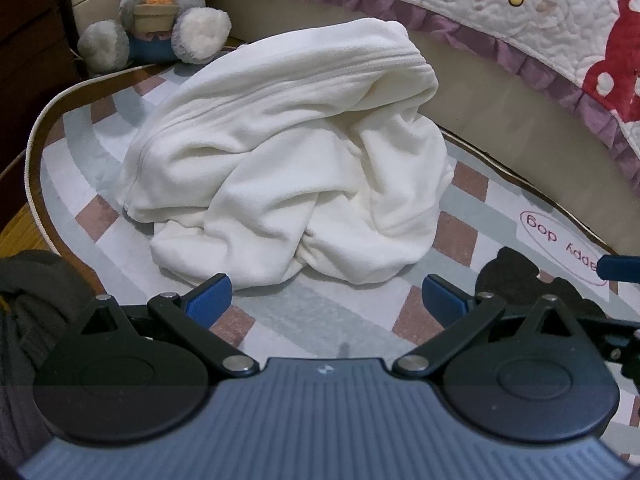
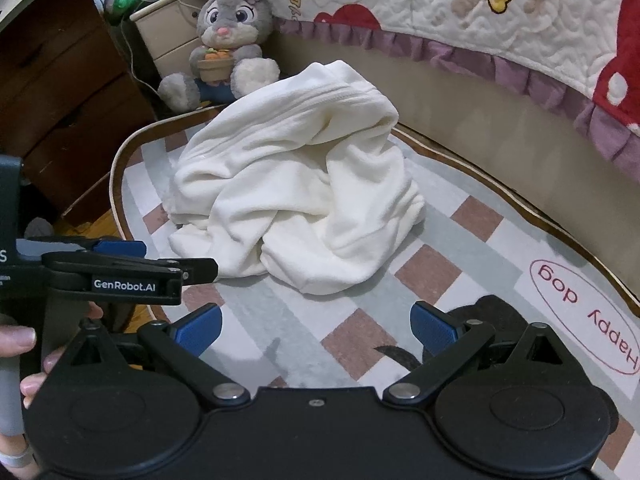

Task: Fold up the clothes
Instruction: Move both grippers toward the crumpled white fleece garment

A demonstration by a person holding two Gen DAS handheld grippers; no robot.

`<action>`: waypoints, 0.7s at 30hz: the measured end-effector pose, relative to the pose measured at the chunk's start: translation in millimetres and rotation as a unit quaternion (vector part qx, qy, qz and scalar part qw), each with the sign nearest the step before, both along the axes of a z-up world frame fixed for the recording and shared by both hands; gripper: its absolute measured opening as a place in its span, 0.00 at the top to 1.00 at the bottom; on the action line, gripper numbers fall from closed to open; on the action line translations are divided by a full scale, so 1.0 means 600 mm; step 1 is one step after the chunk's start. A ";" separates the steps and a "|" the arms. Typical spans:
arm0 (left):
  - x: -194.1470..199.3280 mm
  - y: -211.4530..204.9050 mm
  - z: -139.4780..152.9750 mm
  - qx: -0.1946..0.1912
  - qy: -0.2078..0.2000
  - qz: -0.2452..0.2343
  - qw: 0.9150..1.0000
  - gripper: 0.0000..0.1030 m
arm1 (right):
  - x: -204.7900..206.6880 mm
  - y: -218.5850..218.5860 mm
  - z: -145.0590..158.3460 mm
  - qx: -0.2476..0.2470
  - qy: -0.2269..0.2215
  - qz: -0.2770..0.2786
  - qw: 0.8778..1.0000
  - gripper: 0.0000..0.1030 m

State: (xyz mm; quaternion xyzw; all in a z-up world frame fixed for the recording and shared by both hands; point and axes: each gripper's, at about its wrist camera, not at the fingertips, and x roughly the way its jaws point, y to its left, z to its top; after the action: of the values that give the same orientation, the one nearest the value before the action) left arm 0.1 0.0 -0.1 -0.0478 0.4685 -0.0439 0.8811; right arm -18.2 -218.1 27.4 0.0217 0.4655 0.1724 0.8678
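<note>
A cream fleece garment (image 1: 288, 160) lies in a crumpled heap on a checked rug (image 1: 320, 320); a zipper seam runs across its top. In the right wrist view the same garment (image 2: 296, 192) sits in the middle of the rug (image 2: 352, 344). My left gripper (image 1: 326, 300) hovers just in front of the heap, open, with nothing between its blue pads. My right gripper (image 2: 316, 330) is also open and empty, a little farther back from the cloth. The left gripper (image 2: 120, 268) shows side-on at the left of the right wrist view, held by a hand (image 2: 24, 344).
A grey plush rabbit (image 2: 228, 36) sits at the rug's far corner beside a small cream drawer unit (image 2: 172, 36). A bed with a quilted cover (image 2: 480, 12) borders the rug on the right. Dark wooden furniture (image 2: 60, 80) stands at the left. A "Happy dog" print (image 2: 584, 312) marks the rug.
</note>
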 end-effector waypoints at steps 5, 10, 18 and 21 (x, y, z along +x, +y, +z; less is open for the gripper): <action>0.004 0.003 -0.007 0.006 0.002 0.000 1.000 0.00 | 0.000 -0.004 0.000 0.010 0.000 -0.010 1.000 0.01; 0.002 0.000 -0.005 0.009 0.006 0.004 1.000 0.00 | 0.001 -0.007 -0.001 0.017 0.004 -0.016 1.000 0.01; 0.009 0.013 -0.019 0.024 -0.014 0.035 0.999 0.00 | -0.004 -0.015 -0.010 0.027 0.007 -0.026 0.999 0.01; 0.012 0.018 -0.025 0.030 -0.021 0.047 0.998 0.00 | -0.005 -0.017 -0.021 0.023 0.013 -0.034 0.999 0.01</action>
State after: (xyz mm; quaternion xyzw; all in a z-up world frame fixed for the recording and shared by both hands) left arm 7.0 10.6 -15.0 -0.0428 0.4481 0.0104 0.8929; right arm -20.9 -228.3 15.1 0.0594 0.4714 0.1530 0.8665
